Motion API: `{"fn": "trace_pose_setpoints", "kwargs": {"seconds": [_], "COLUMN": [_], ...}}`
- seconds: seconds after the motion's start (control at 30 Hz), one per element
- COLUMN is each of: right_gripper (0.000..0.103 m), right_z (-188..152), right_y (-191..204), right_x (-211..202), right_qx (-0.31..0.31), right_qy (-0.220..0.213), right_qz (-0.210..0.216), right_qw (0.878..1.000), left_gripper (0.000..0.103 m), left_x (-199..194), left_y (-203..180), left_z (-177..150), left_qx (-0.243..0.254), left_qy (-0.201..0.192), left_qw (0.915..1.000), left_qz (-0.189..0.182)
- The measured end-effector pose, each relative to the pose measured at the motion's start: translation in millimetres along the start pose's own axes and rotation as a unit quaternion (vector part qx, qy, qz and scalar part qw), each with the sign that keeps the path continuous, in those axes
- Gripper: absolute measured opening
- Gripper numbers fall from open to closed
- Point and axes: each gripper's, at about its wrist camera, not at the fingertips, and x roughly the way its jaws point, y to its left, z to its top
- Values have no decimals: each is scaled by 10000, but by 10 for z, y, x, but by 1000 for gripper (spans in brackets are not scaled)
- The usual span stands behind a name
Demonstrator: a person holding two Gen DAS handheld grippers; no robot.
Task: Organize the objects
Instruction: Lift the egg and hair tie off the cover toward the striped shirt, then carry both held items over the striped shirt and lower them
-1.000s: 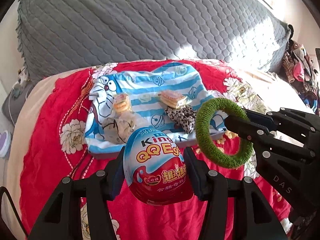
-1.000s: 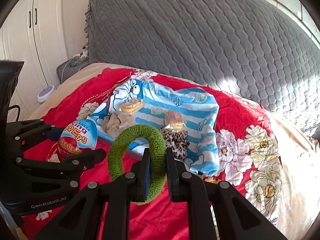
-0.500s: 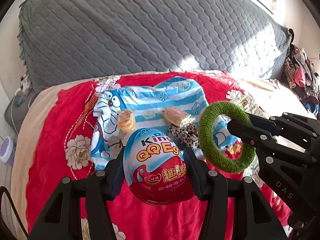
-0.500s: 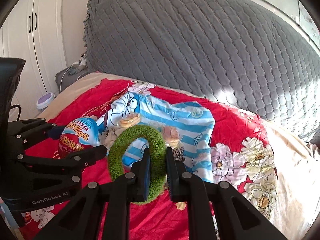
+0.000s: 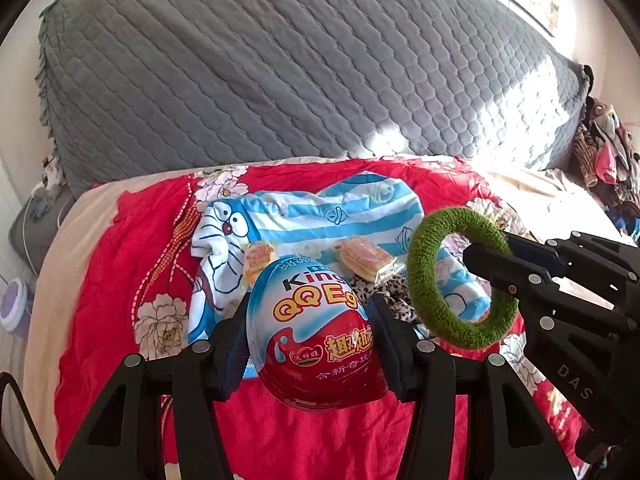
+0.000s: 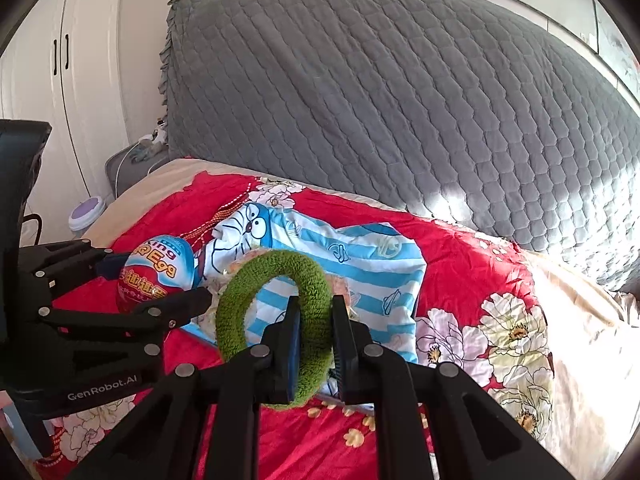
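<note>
My left gripper (image 5: 312,336) is clamped on a red, white and blue foil-wrapped toy egg (image 5: 314,332), its pads pressing both sides, held up above the red flowered bedspread (image 5: 124,264). Just to its right, my right gripper (image 6: 314,332) pinches the fuzzy green ring (image 6: 276,324) tight and upright; both point downward at a slant. Bare red cover lies open beneath them. Beyond lies the blue-and-white striped cartoon cloth (image 5: 352,216) carrying wrapped snack cakes (image 5: 364,258) and a leopard-print scrunchie (image 5: 384,300), the latter seen in my left view only. My right view alone shows white wardrobe doors (image 6: 52,80). The grey quilted headboard (image 6: 380,92) closes the far edge.
</note>
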Motion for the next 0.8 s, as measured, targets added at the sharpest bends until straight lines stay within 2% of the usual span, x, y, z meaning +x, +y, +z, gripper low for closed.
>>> {"fn": "trace_pose_setpoints", "kwargs": {"seconds": [0.8], "right_gripper": [14], "right_z": [164], "right_y": [-169], "right_x": [721], "right_qx": [166], "right_qy": [201], "right_qz": [-18], "right_qw": [9997], "left_gripper": [57], "left_x": [754], "left_y": [259], "left_z": [273], "left_qx": [-192], "left_qy": [167], "left_qw": [9996], "left_qz": [-143]}}
